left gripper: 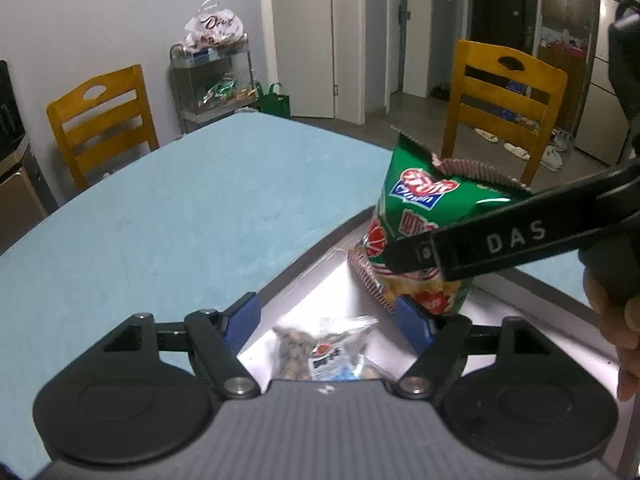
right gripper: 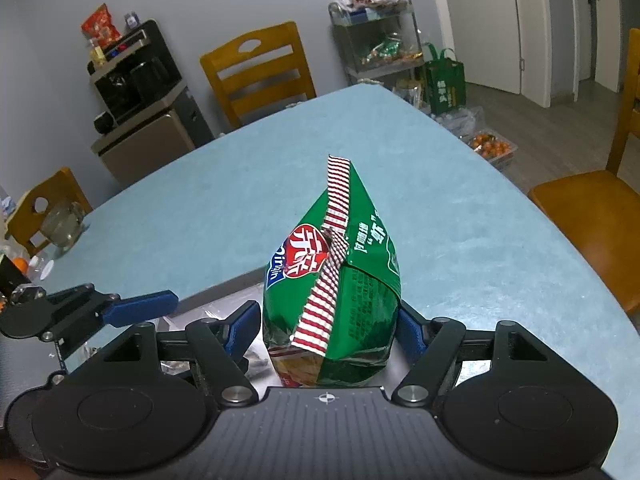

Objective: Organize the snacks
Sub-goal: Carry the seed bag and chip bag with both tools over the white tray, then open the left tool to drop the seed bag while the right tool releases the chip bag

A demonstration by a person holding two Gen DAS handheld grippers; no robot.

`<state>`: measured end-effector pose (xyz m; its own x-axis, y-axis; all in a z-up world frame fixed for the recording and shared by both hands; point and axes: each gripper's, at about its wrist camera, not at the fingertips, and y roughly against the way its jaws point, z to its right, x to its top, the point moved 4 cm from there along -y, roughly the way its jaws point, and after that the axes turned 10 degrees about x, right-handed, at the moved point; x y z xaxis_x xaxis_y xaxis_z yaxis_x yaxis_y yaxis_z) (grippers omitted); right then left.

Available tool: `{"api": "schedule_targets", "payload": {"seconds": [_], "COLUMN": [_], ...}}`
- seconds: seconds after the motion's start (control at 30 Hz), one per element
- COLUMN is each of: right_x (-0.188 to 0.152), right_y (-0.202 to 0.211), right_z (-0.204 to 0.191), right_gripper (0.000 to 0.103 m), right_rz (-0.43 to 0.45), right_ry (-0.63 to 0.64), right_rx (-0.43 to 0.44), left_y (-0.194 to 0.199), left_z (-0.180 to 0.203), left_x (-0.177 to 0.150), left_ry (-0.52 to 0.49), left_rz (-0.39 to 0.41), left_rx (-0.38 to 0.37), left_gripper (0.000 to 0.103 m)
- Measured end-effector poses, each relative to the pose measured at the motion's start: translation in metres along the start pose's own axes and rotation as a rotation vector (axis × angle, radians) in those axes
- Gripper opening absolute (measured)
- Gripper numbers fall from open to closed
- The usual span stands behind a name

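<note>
A green chip bag (right gripper: 352,292) with a red-striped seam stands upright between my right gripper's (right gripper: 326,324) blue fingers, which are shut on it. In the left wrist view the same bag (left gripper: 416,232) hangs over a shiny metal tray (left gripper: 352,296), with the right gripper's black finger (left gripper: 500,240) across it. My left gripper (left gripper: 328,316) is open and empty above a clear packet of nuts (left gripper: 324,352) lying in the tray. The left gripper also shows in the right wrist view (right gripper: 132,308), at the left.
The tray sits on a light-blue table (left gripper: 180,220). Wooden chairs (left gripper: 104,116) (left gripper: 504,96) stand around it. A glass shelf cart with snack bags (left gripper: 216,68) stands by the wall. A glass jar (right gripper: 62,224) is at the table's left edge.
</note>
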<state>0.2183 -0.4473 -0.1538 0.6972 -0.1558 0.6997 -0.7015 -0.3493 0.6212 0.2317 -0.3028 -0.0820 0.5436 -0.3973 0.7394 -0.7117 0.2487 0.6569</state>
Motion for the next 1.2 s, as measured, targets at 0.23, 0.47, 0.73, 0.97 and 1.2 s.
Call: {"api": "schedule_targets", "payload": {"seconds": [0.23,0.47,0.73,0.97,1.2], "right_x": [-0.002,-0.007,-0.01,-0.009,-0.008], "right_y": [0.008,0.023,0.042,0.058,0.061], "right_z": [-0.001,0.003,-0.002,-0.021,-0.046], "right_gripper": [0.08,0.086,0.09,0.097,0.1], "right_rz": [0.01,0.041,0.083,0.123,0.126], "right_ry": [0.018,0.016,0.019,0.053,0.089], "right_rx": [-0.021,-0.078,-0.1,-0.095,-0.066], "left_y": [0.007,0.016,0.034,0.057,0.084], "left_z": [0.003,-0.003,-0.007,-0.016,-0.034], "left_x": [0.002,-0.001,-0.006,-0.016,-0.034], "left_ry": [0.005,0.03,0.031,0.058,0.088], "left_rz": [-0.006,-0.013,-0.004,-0.002,-0.013], "left_rx": [-0.007,-0.005,-0.002,0.022,0.047], "left_gripper": [0.075,0.075,0.078,0.091,0.094]}}
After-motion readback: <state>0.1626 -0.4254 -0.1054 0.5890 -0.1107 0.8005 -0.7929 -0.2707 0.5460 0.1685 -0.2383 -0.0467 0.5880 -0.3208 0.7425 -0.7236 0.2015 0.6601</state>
